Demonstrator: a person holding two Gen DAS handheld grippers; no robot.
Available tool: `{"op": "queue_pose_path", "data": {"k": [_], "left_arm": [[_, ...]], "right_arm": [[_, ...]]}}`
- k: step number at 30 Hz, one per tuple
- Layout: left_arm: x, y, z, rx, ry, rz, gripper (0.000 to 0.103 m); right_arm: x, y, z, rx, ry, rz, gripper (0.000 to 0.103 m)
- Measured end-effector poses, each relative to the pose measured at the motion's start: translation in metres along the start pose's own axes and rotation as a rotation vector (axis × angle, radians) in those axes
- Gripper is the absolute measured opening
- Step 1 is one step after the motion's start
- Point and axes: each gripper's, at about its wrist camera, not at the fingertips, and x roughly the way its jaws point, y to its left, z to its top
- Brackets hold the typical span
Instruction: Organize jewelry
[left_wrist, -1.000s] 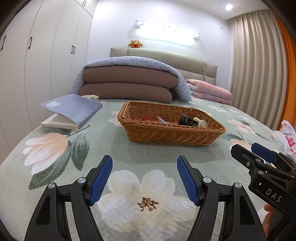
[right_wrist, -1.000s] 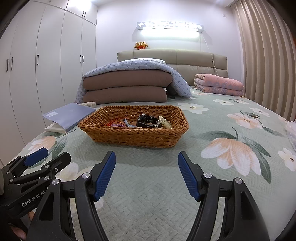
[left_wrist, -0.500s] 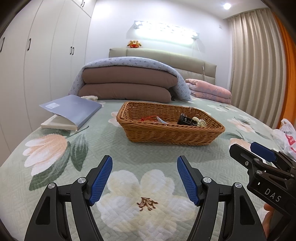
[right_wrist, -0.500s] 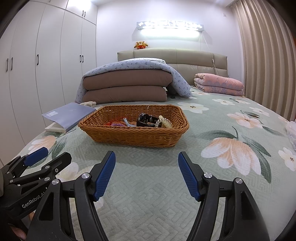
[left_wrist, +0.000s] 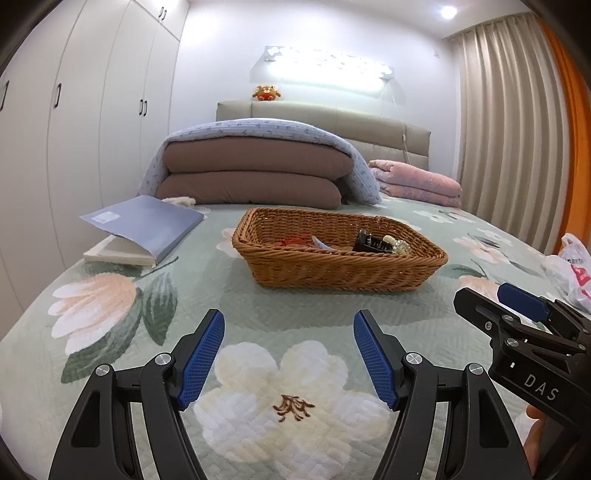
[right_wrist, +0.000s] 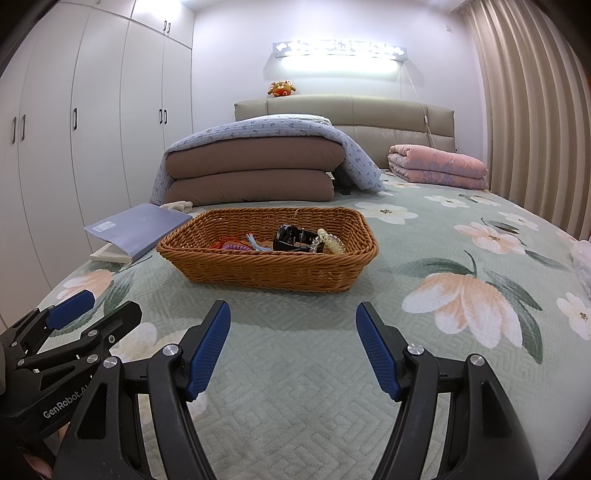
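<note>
From the left wrist view, the left gripper (left_wrist: 289, 332) hangs over the flowered bedspread (left_wrist: 258, 387) with its blue pads spread wide and nothing between them. Well ahead of it sits the wicker basket (left_wrist: 332, 271), and the jewelry (left_wrist: 384, 244) lies inside toward its right end: a black piece, pale beads, and something red further left. A blue folder (left_wrist: 147, 225) rests on a book to the basket's left. The right gripper (left_wrist: 517, 314) enters at the right edge, a fingertip of the person just visible beneath it.

From the right wrist view, the right gripper (right_wrist: 293, 325) is likewise wide apart and empty above the bedspread (right_wrist: 295, 369). The basket (right_wrist: 269, 267) stands ahead, holding a black clip, a clear beaded bracelet (right_wrist: 328, 242) and a purple and orange tangle. The left gripper (right_wrist: 92, 314) shows at the lower left
</note>
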Motion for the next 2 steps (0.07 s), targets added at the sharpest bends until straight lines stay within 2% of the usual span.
{"op": "queue_pose_path", "data": {"k": [2], "left_arm": [[-0.0006,-0.0003,0.0003,0.004,-0.003,0.003,0.074]], "right_arm": [[-0.0003,0.0005,-0.0008,-0.001,-0.003,-0.001,0.073]]}}
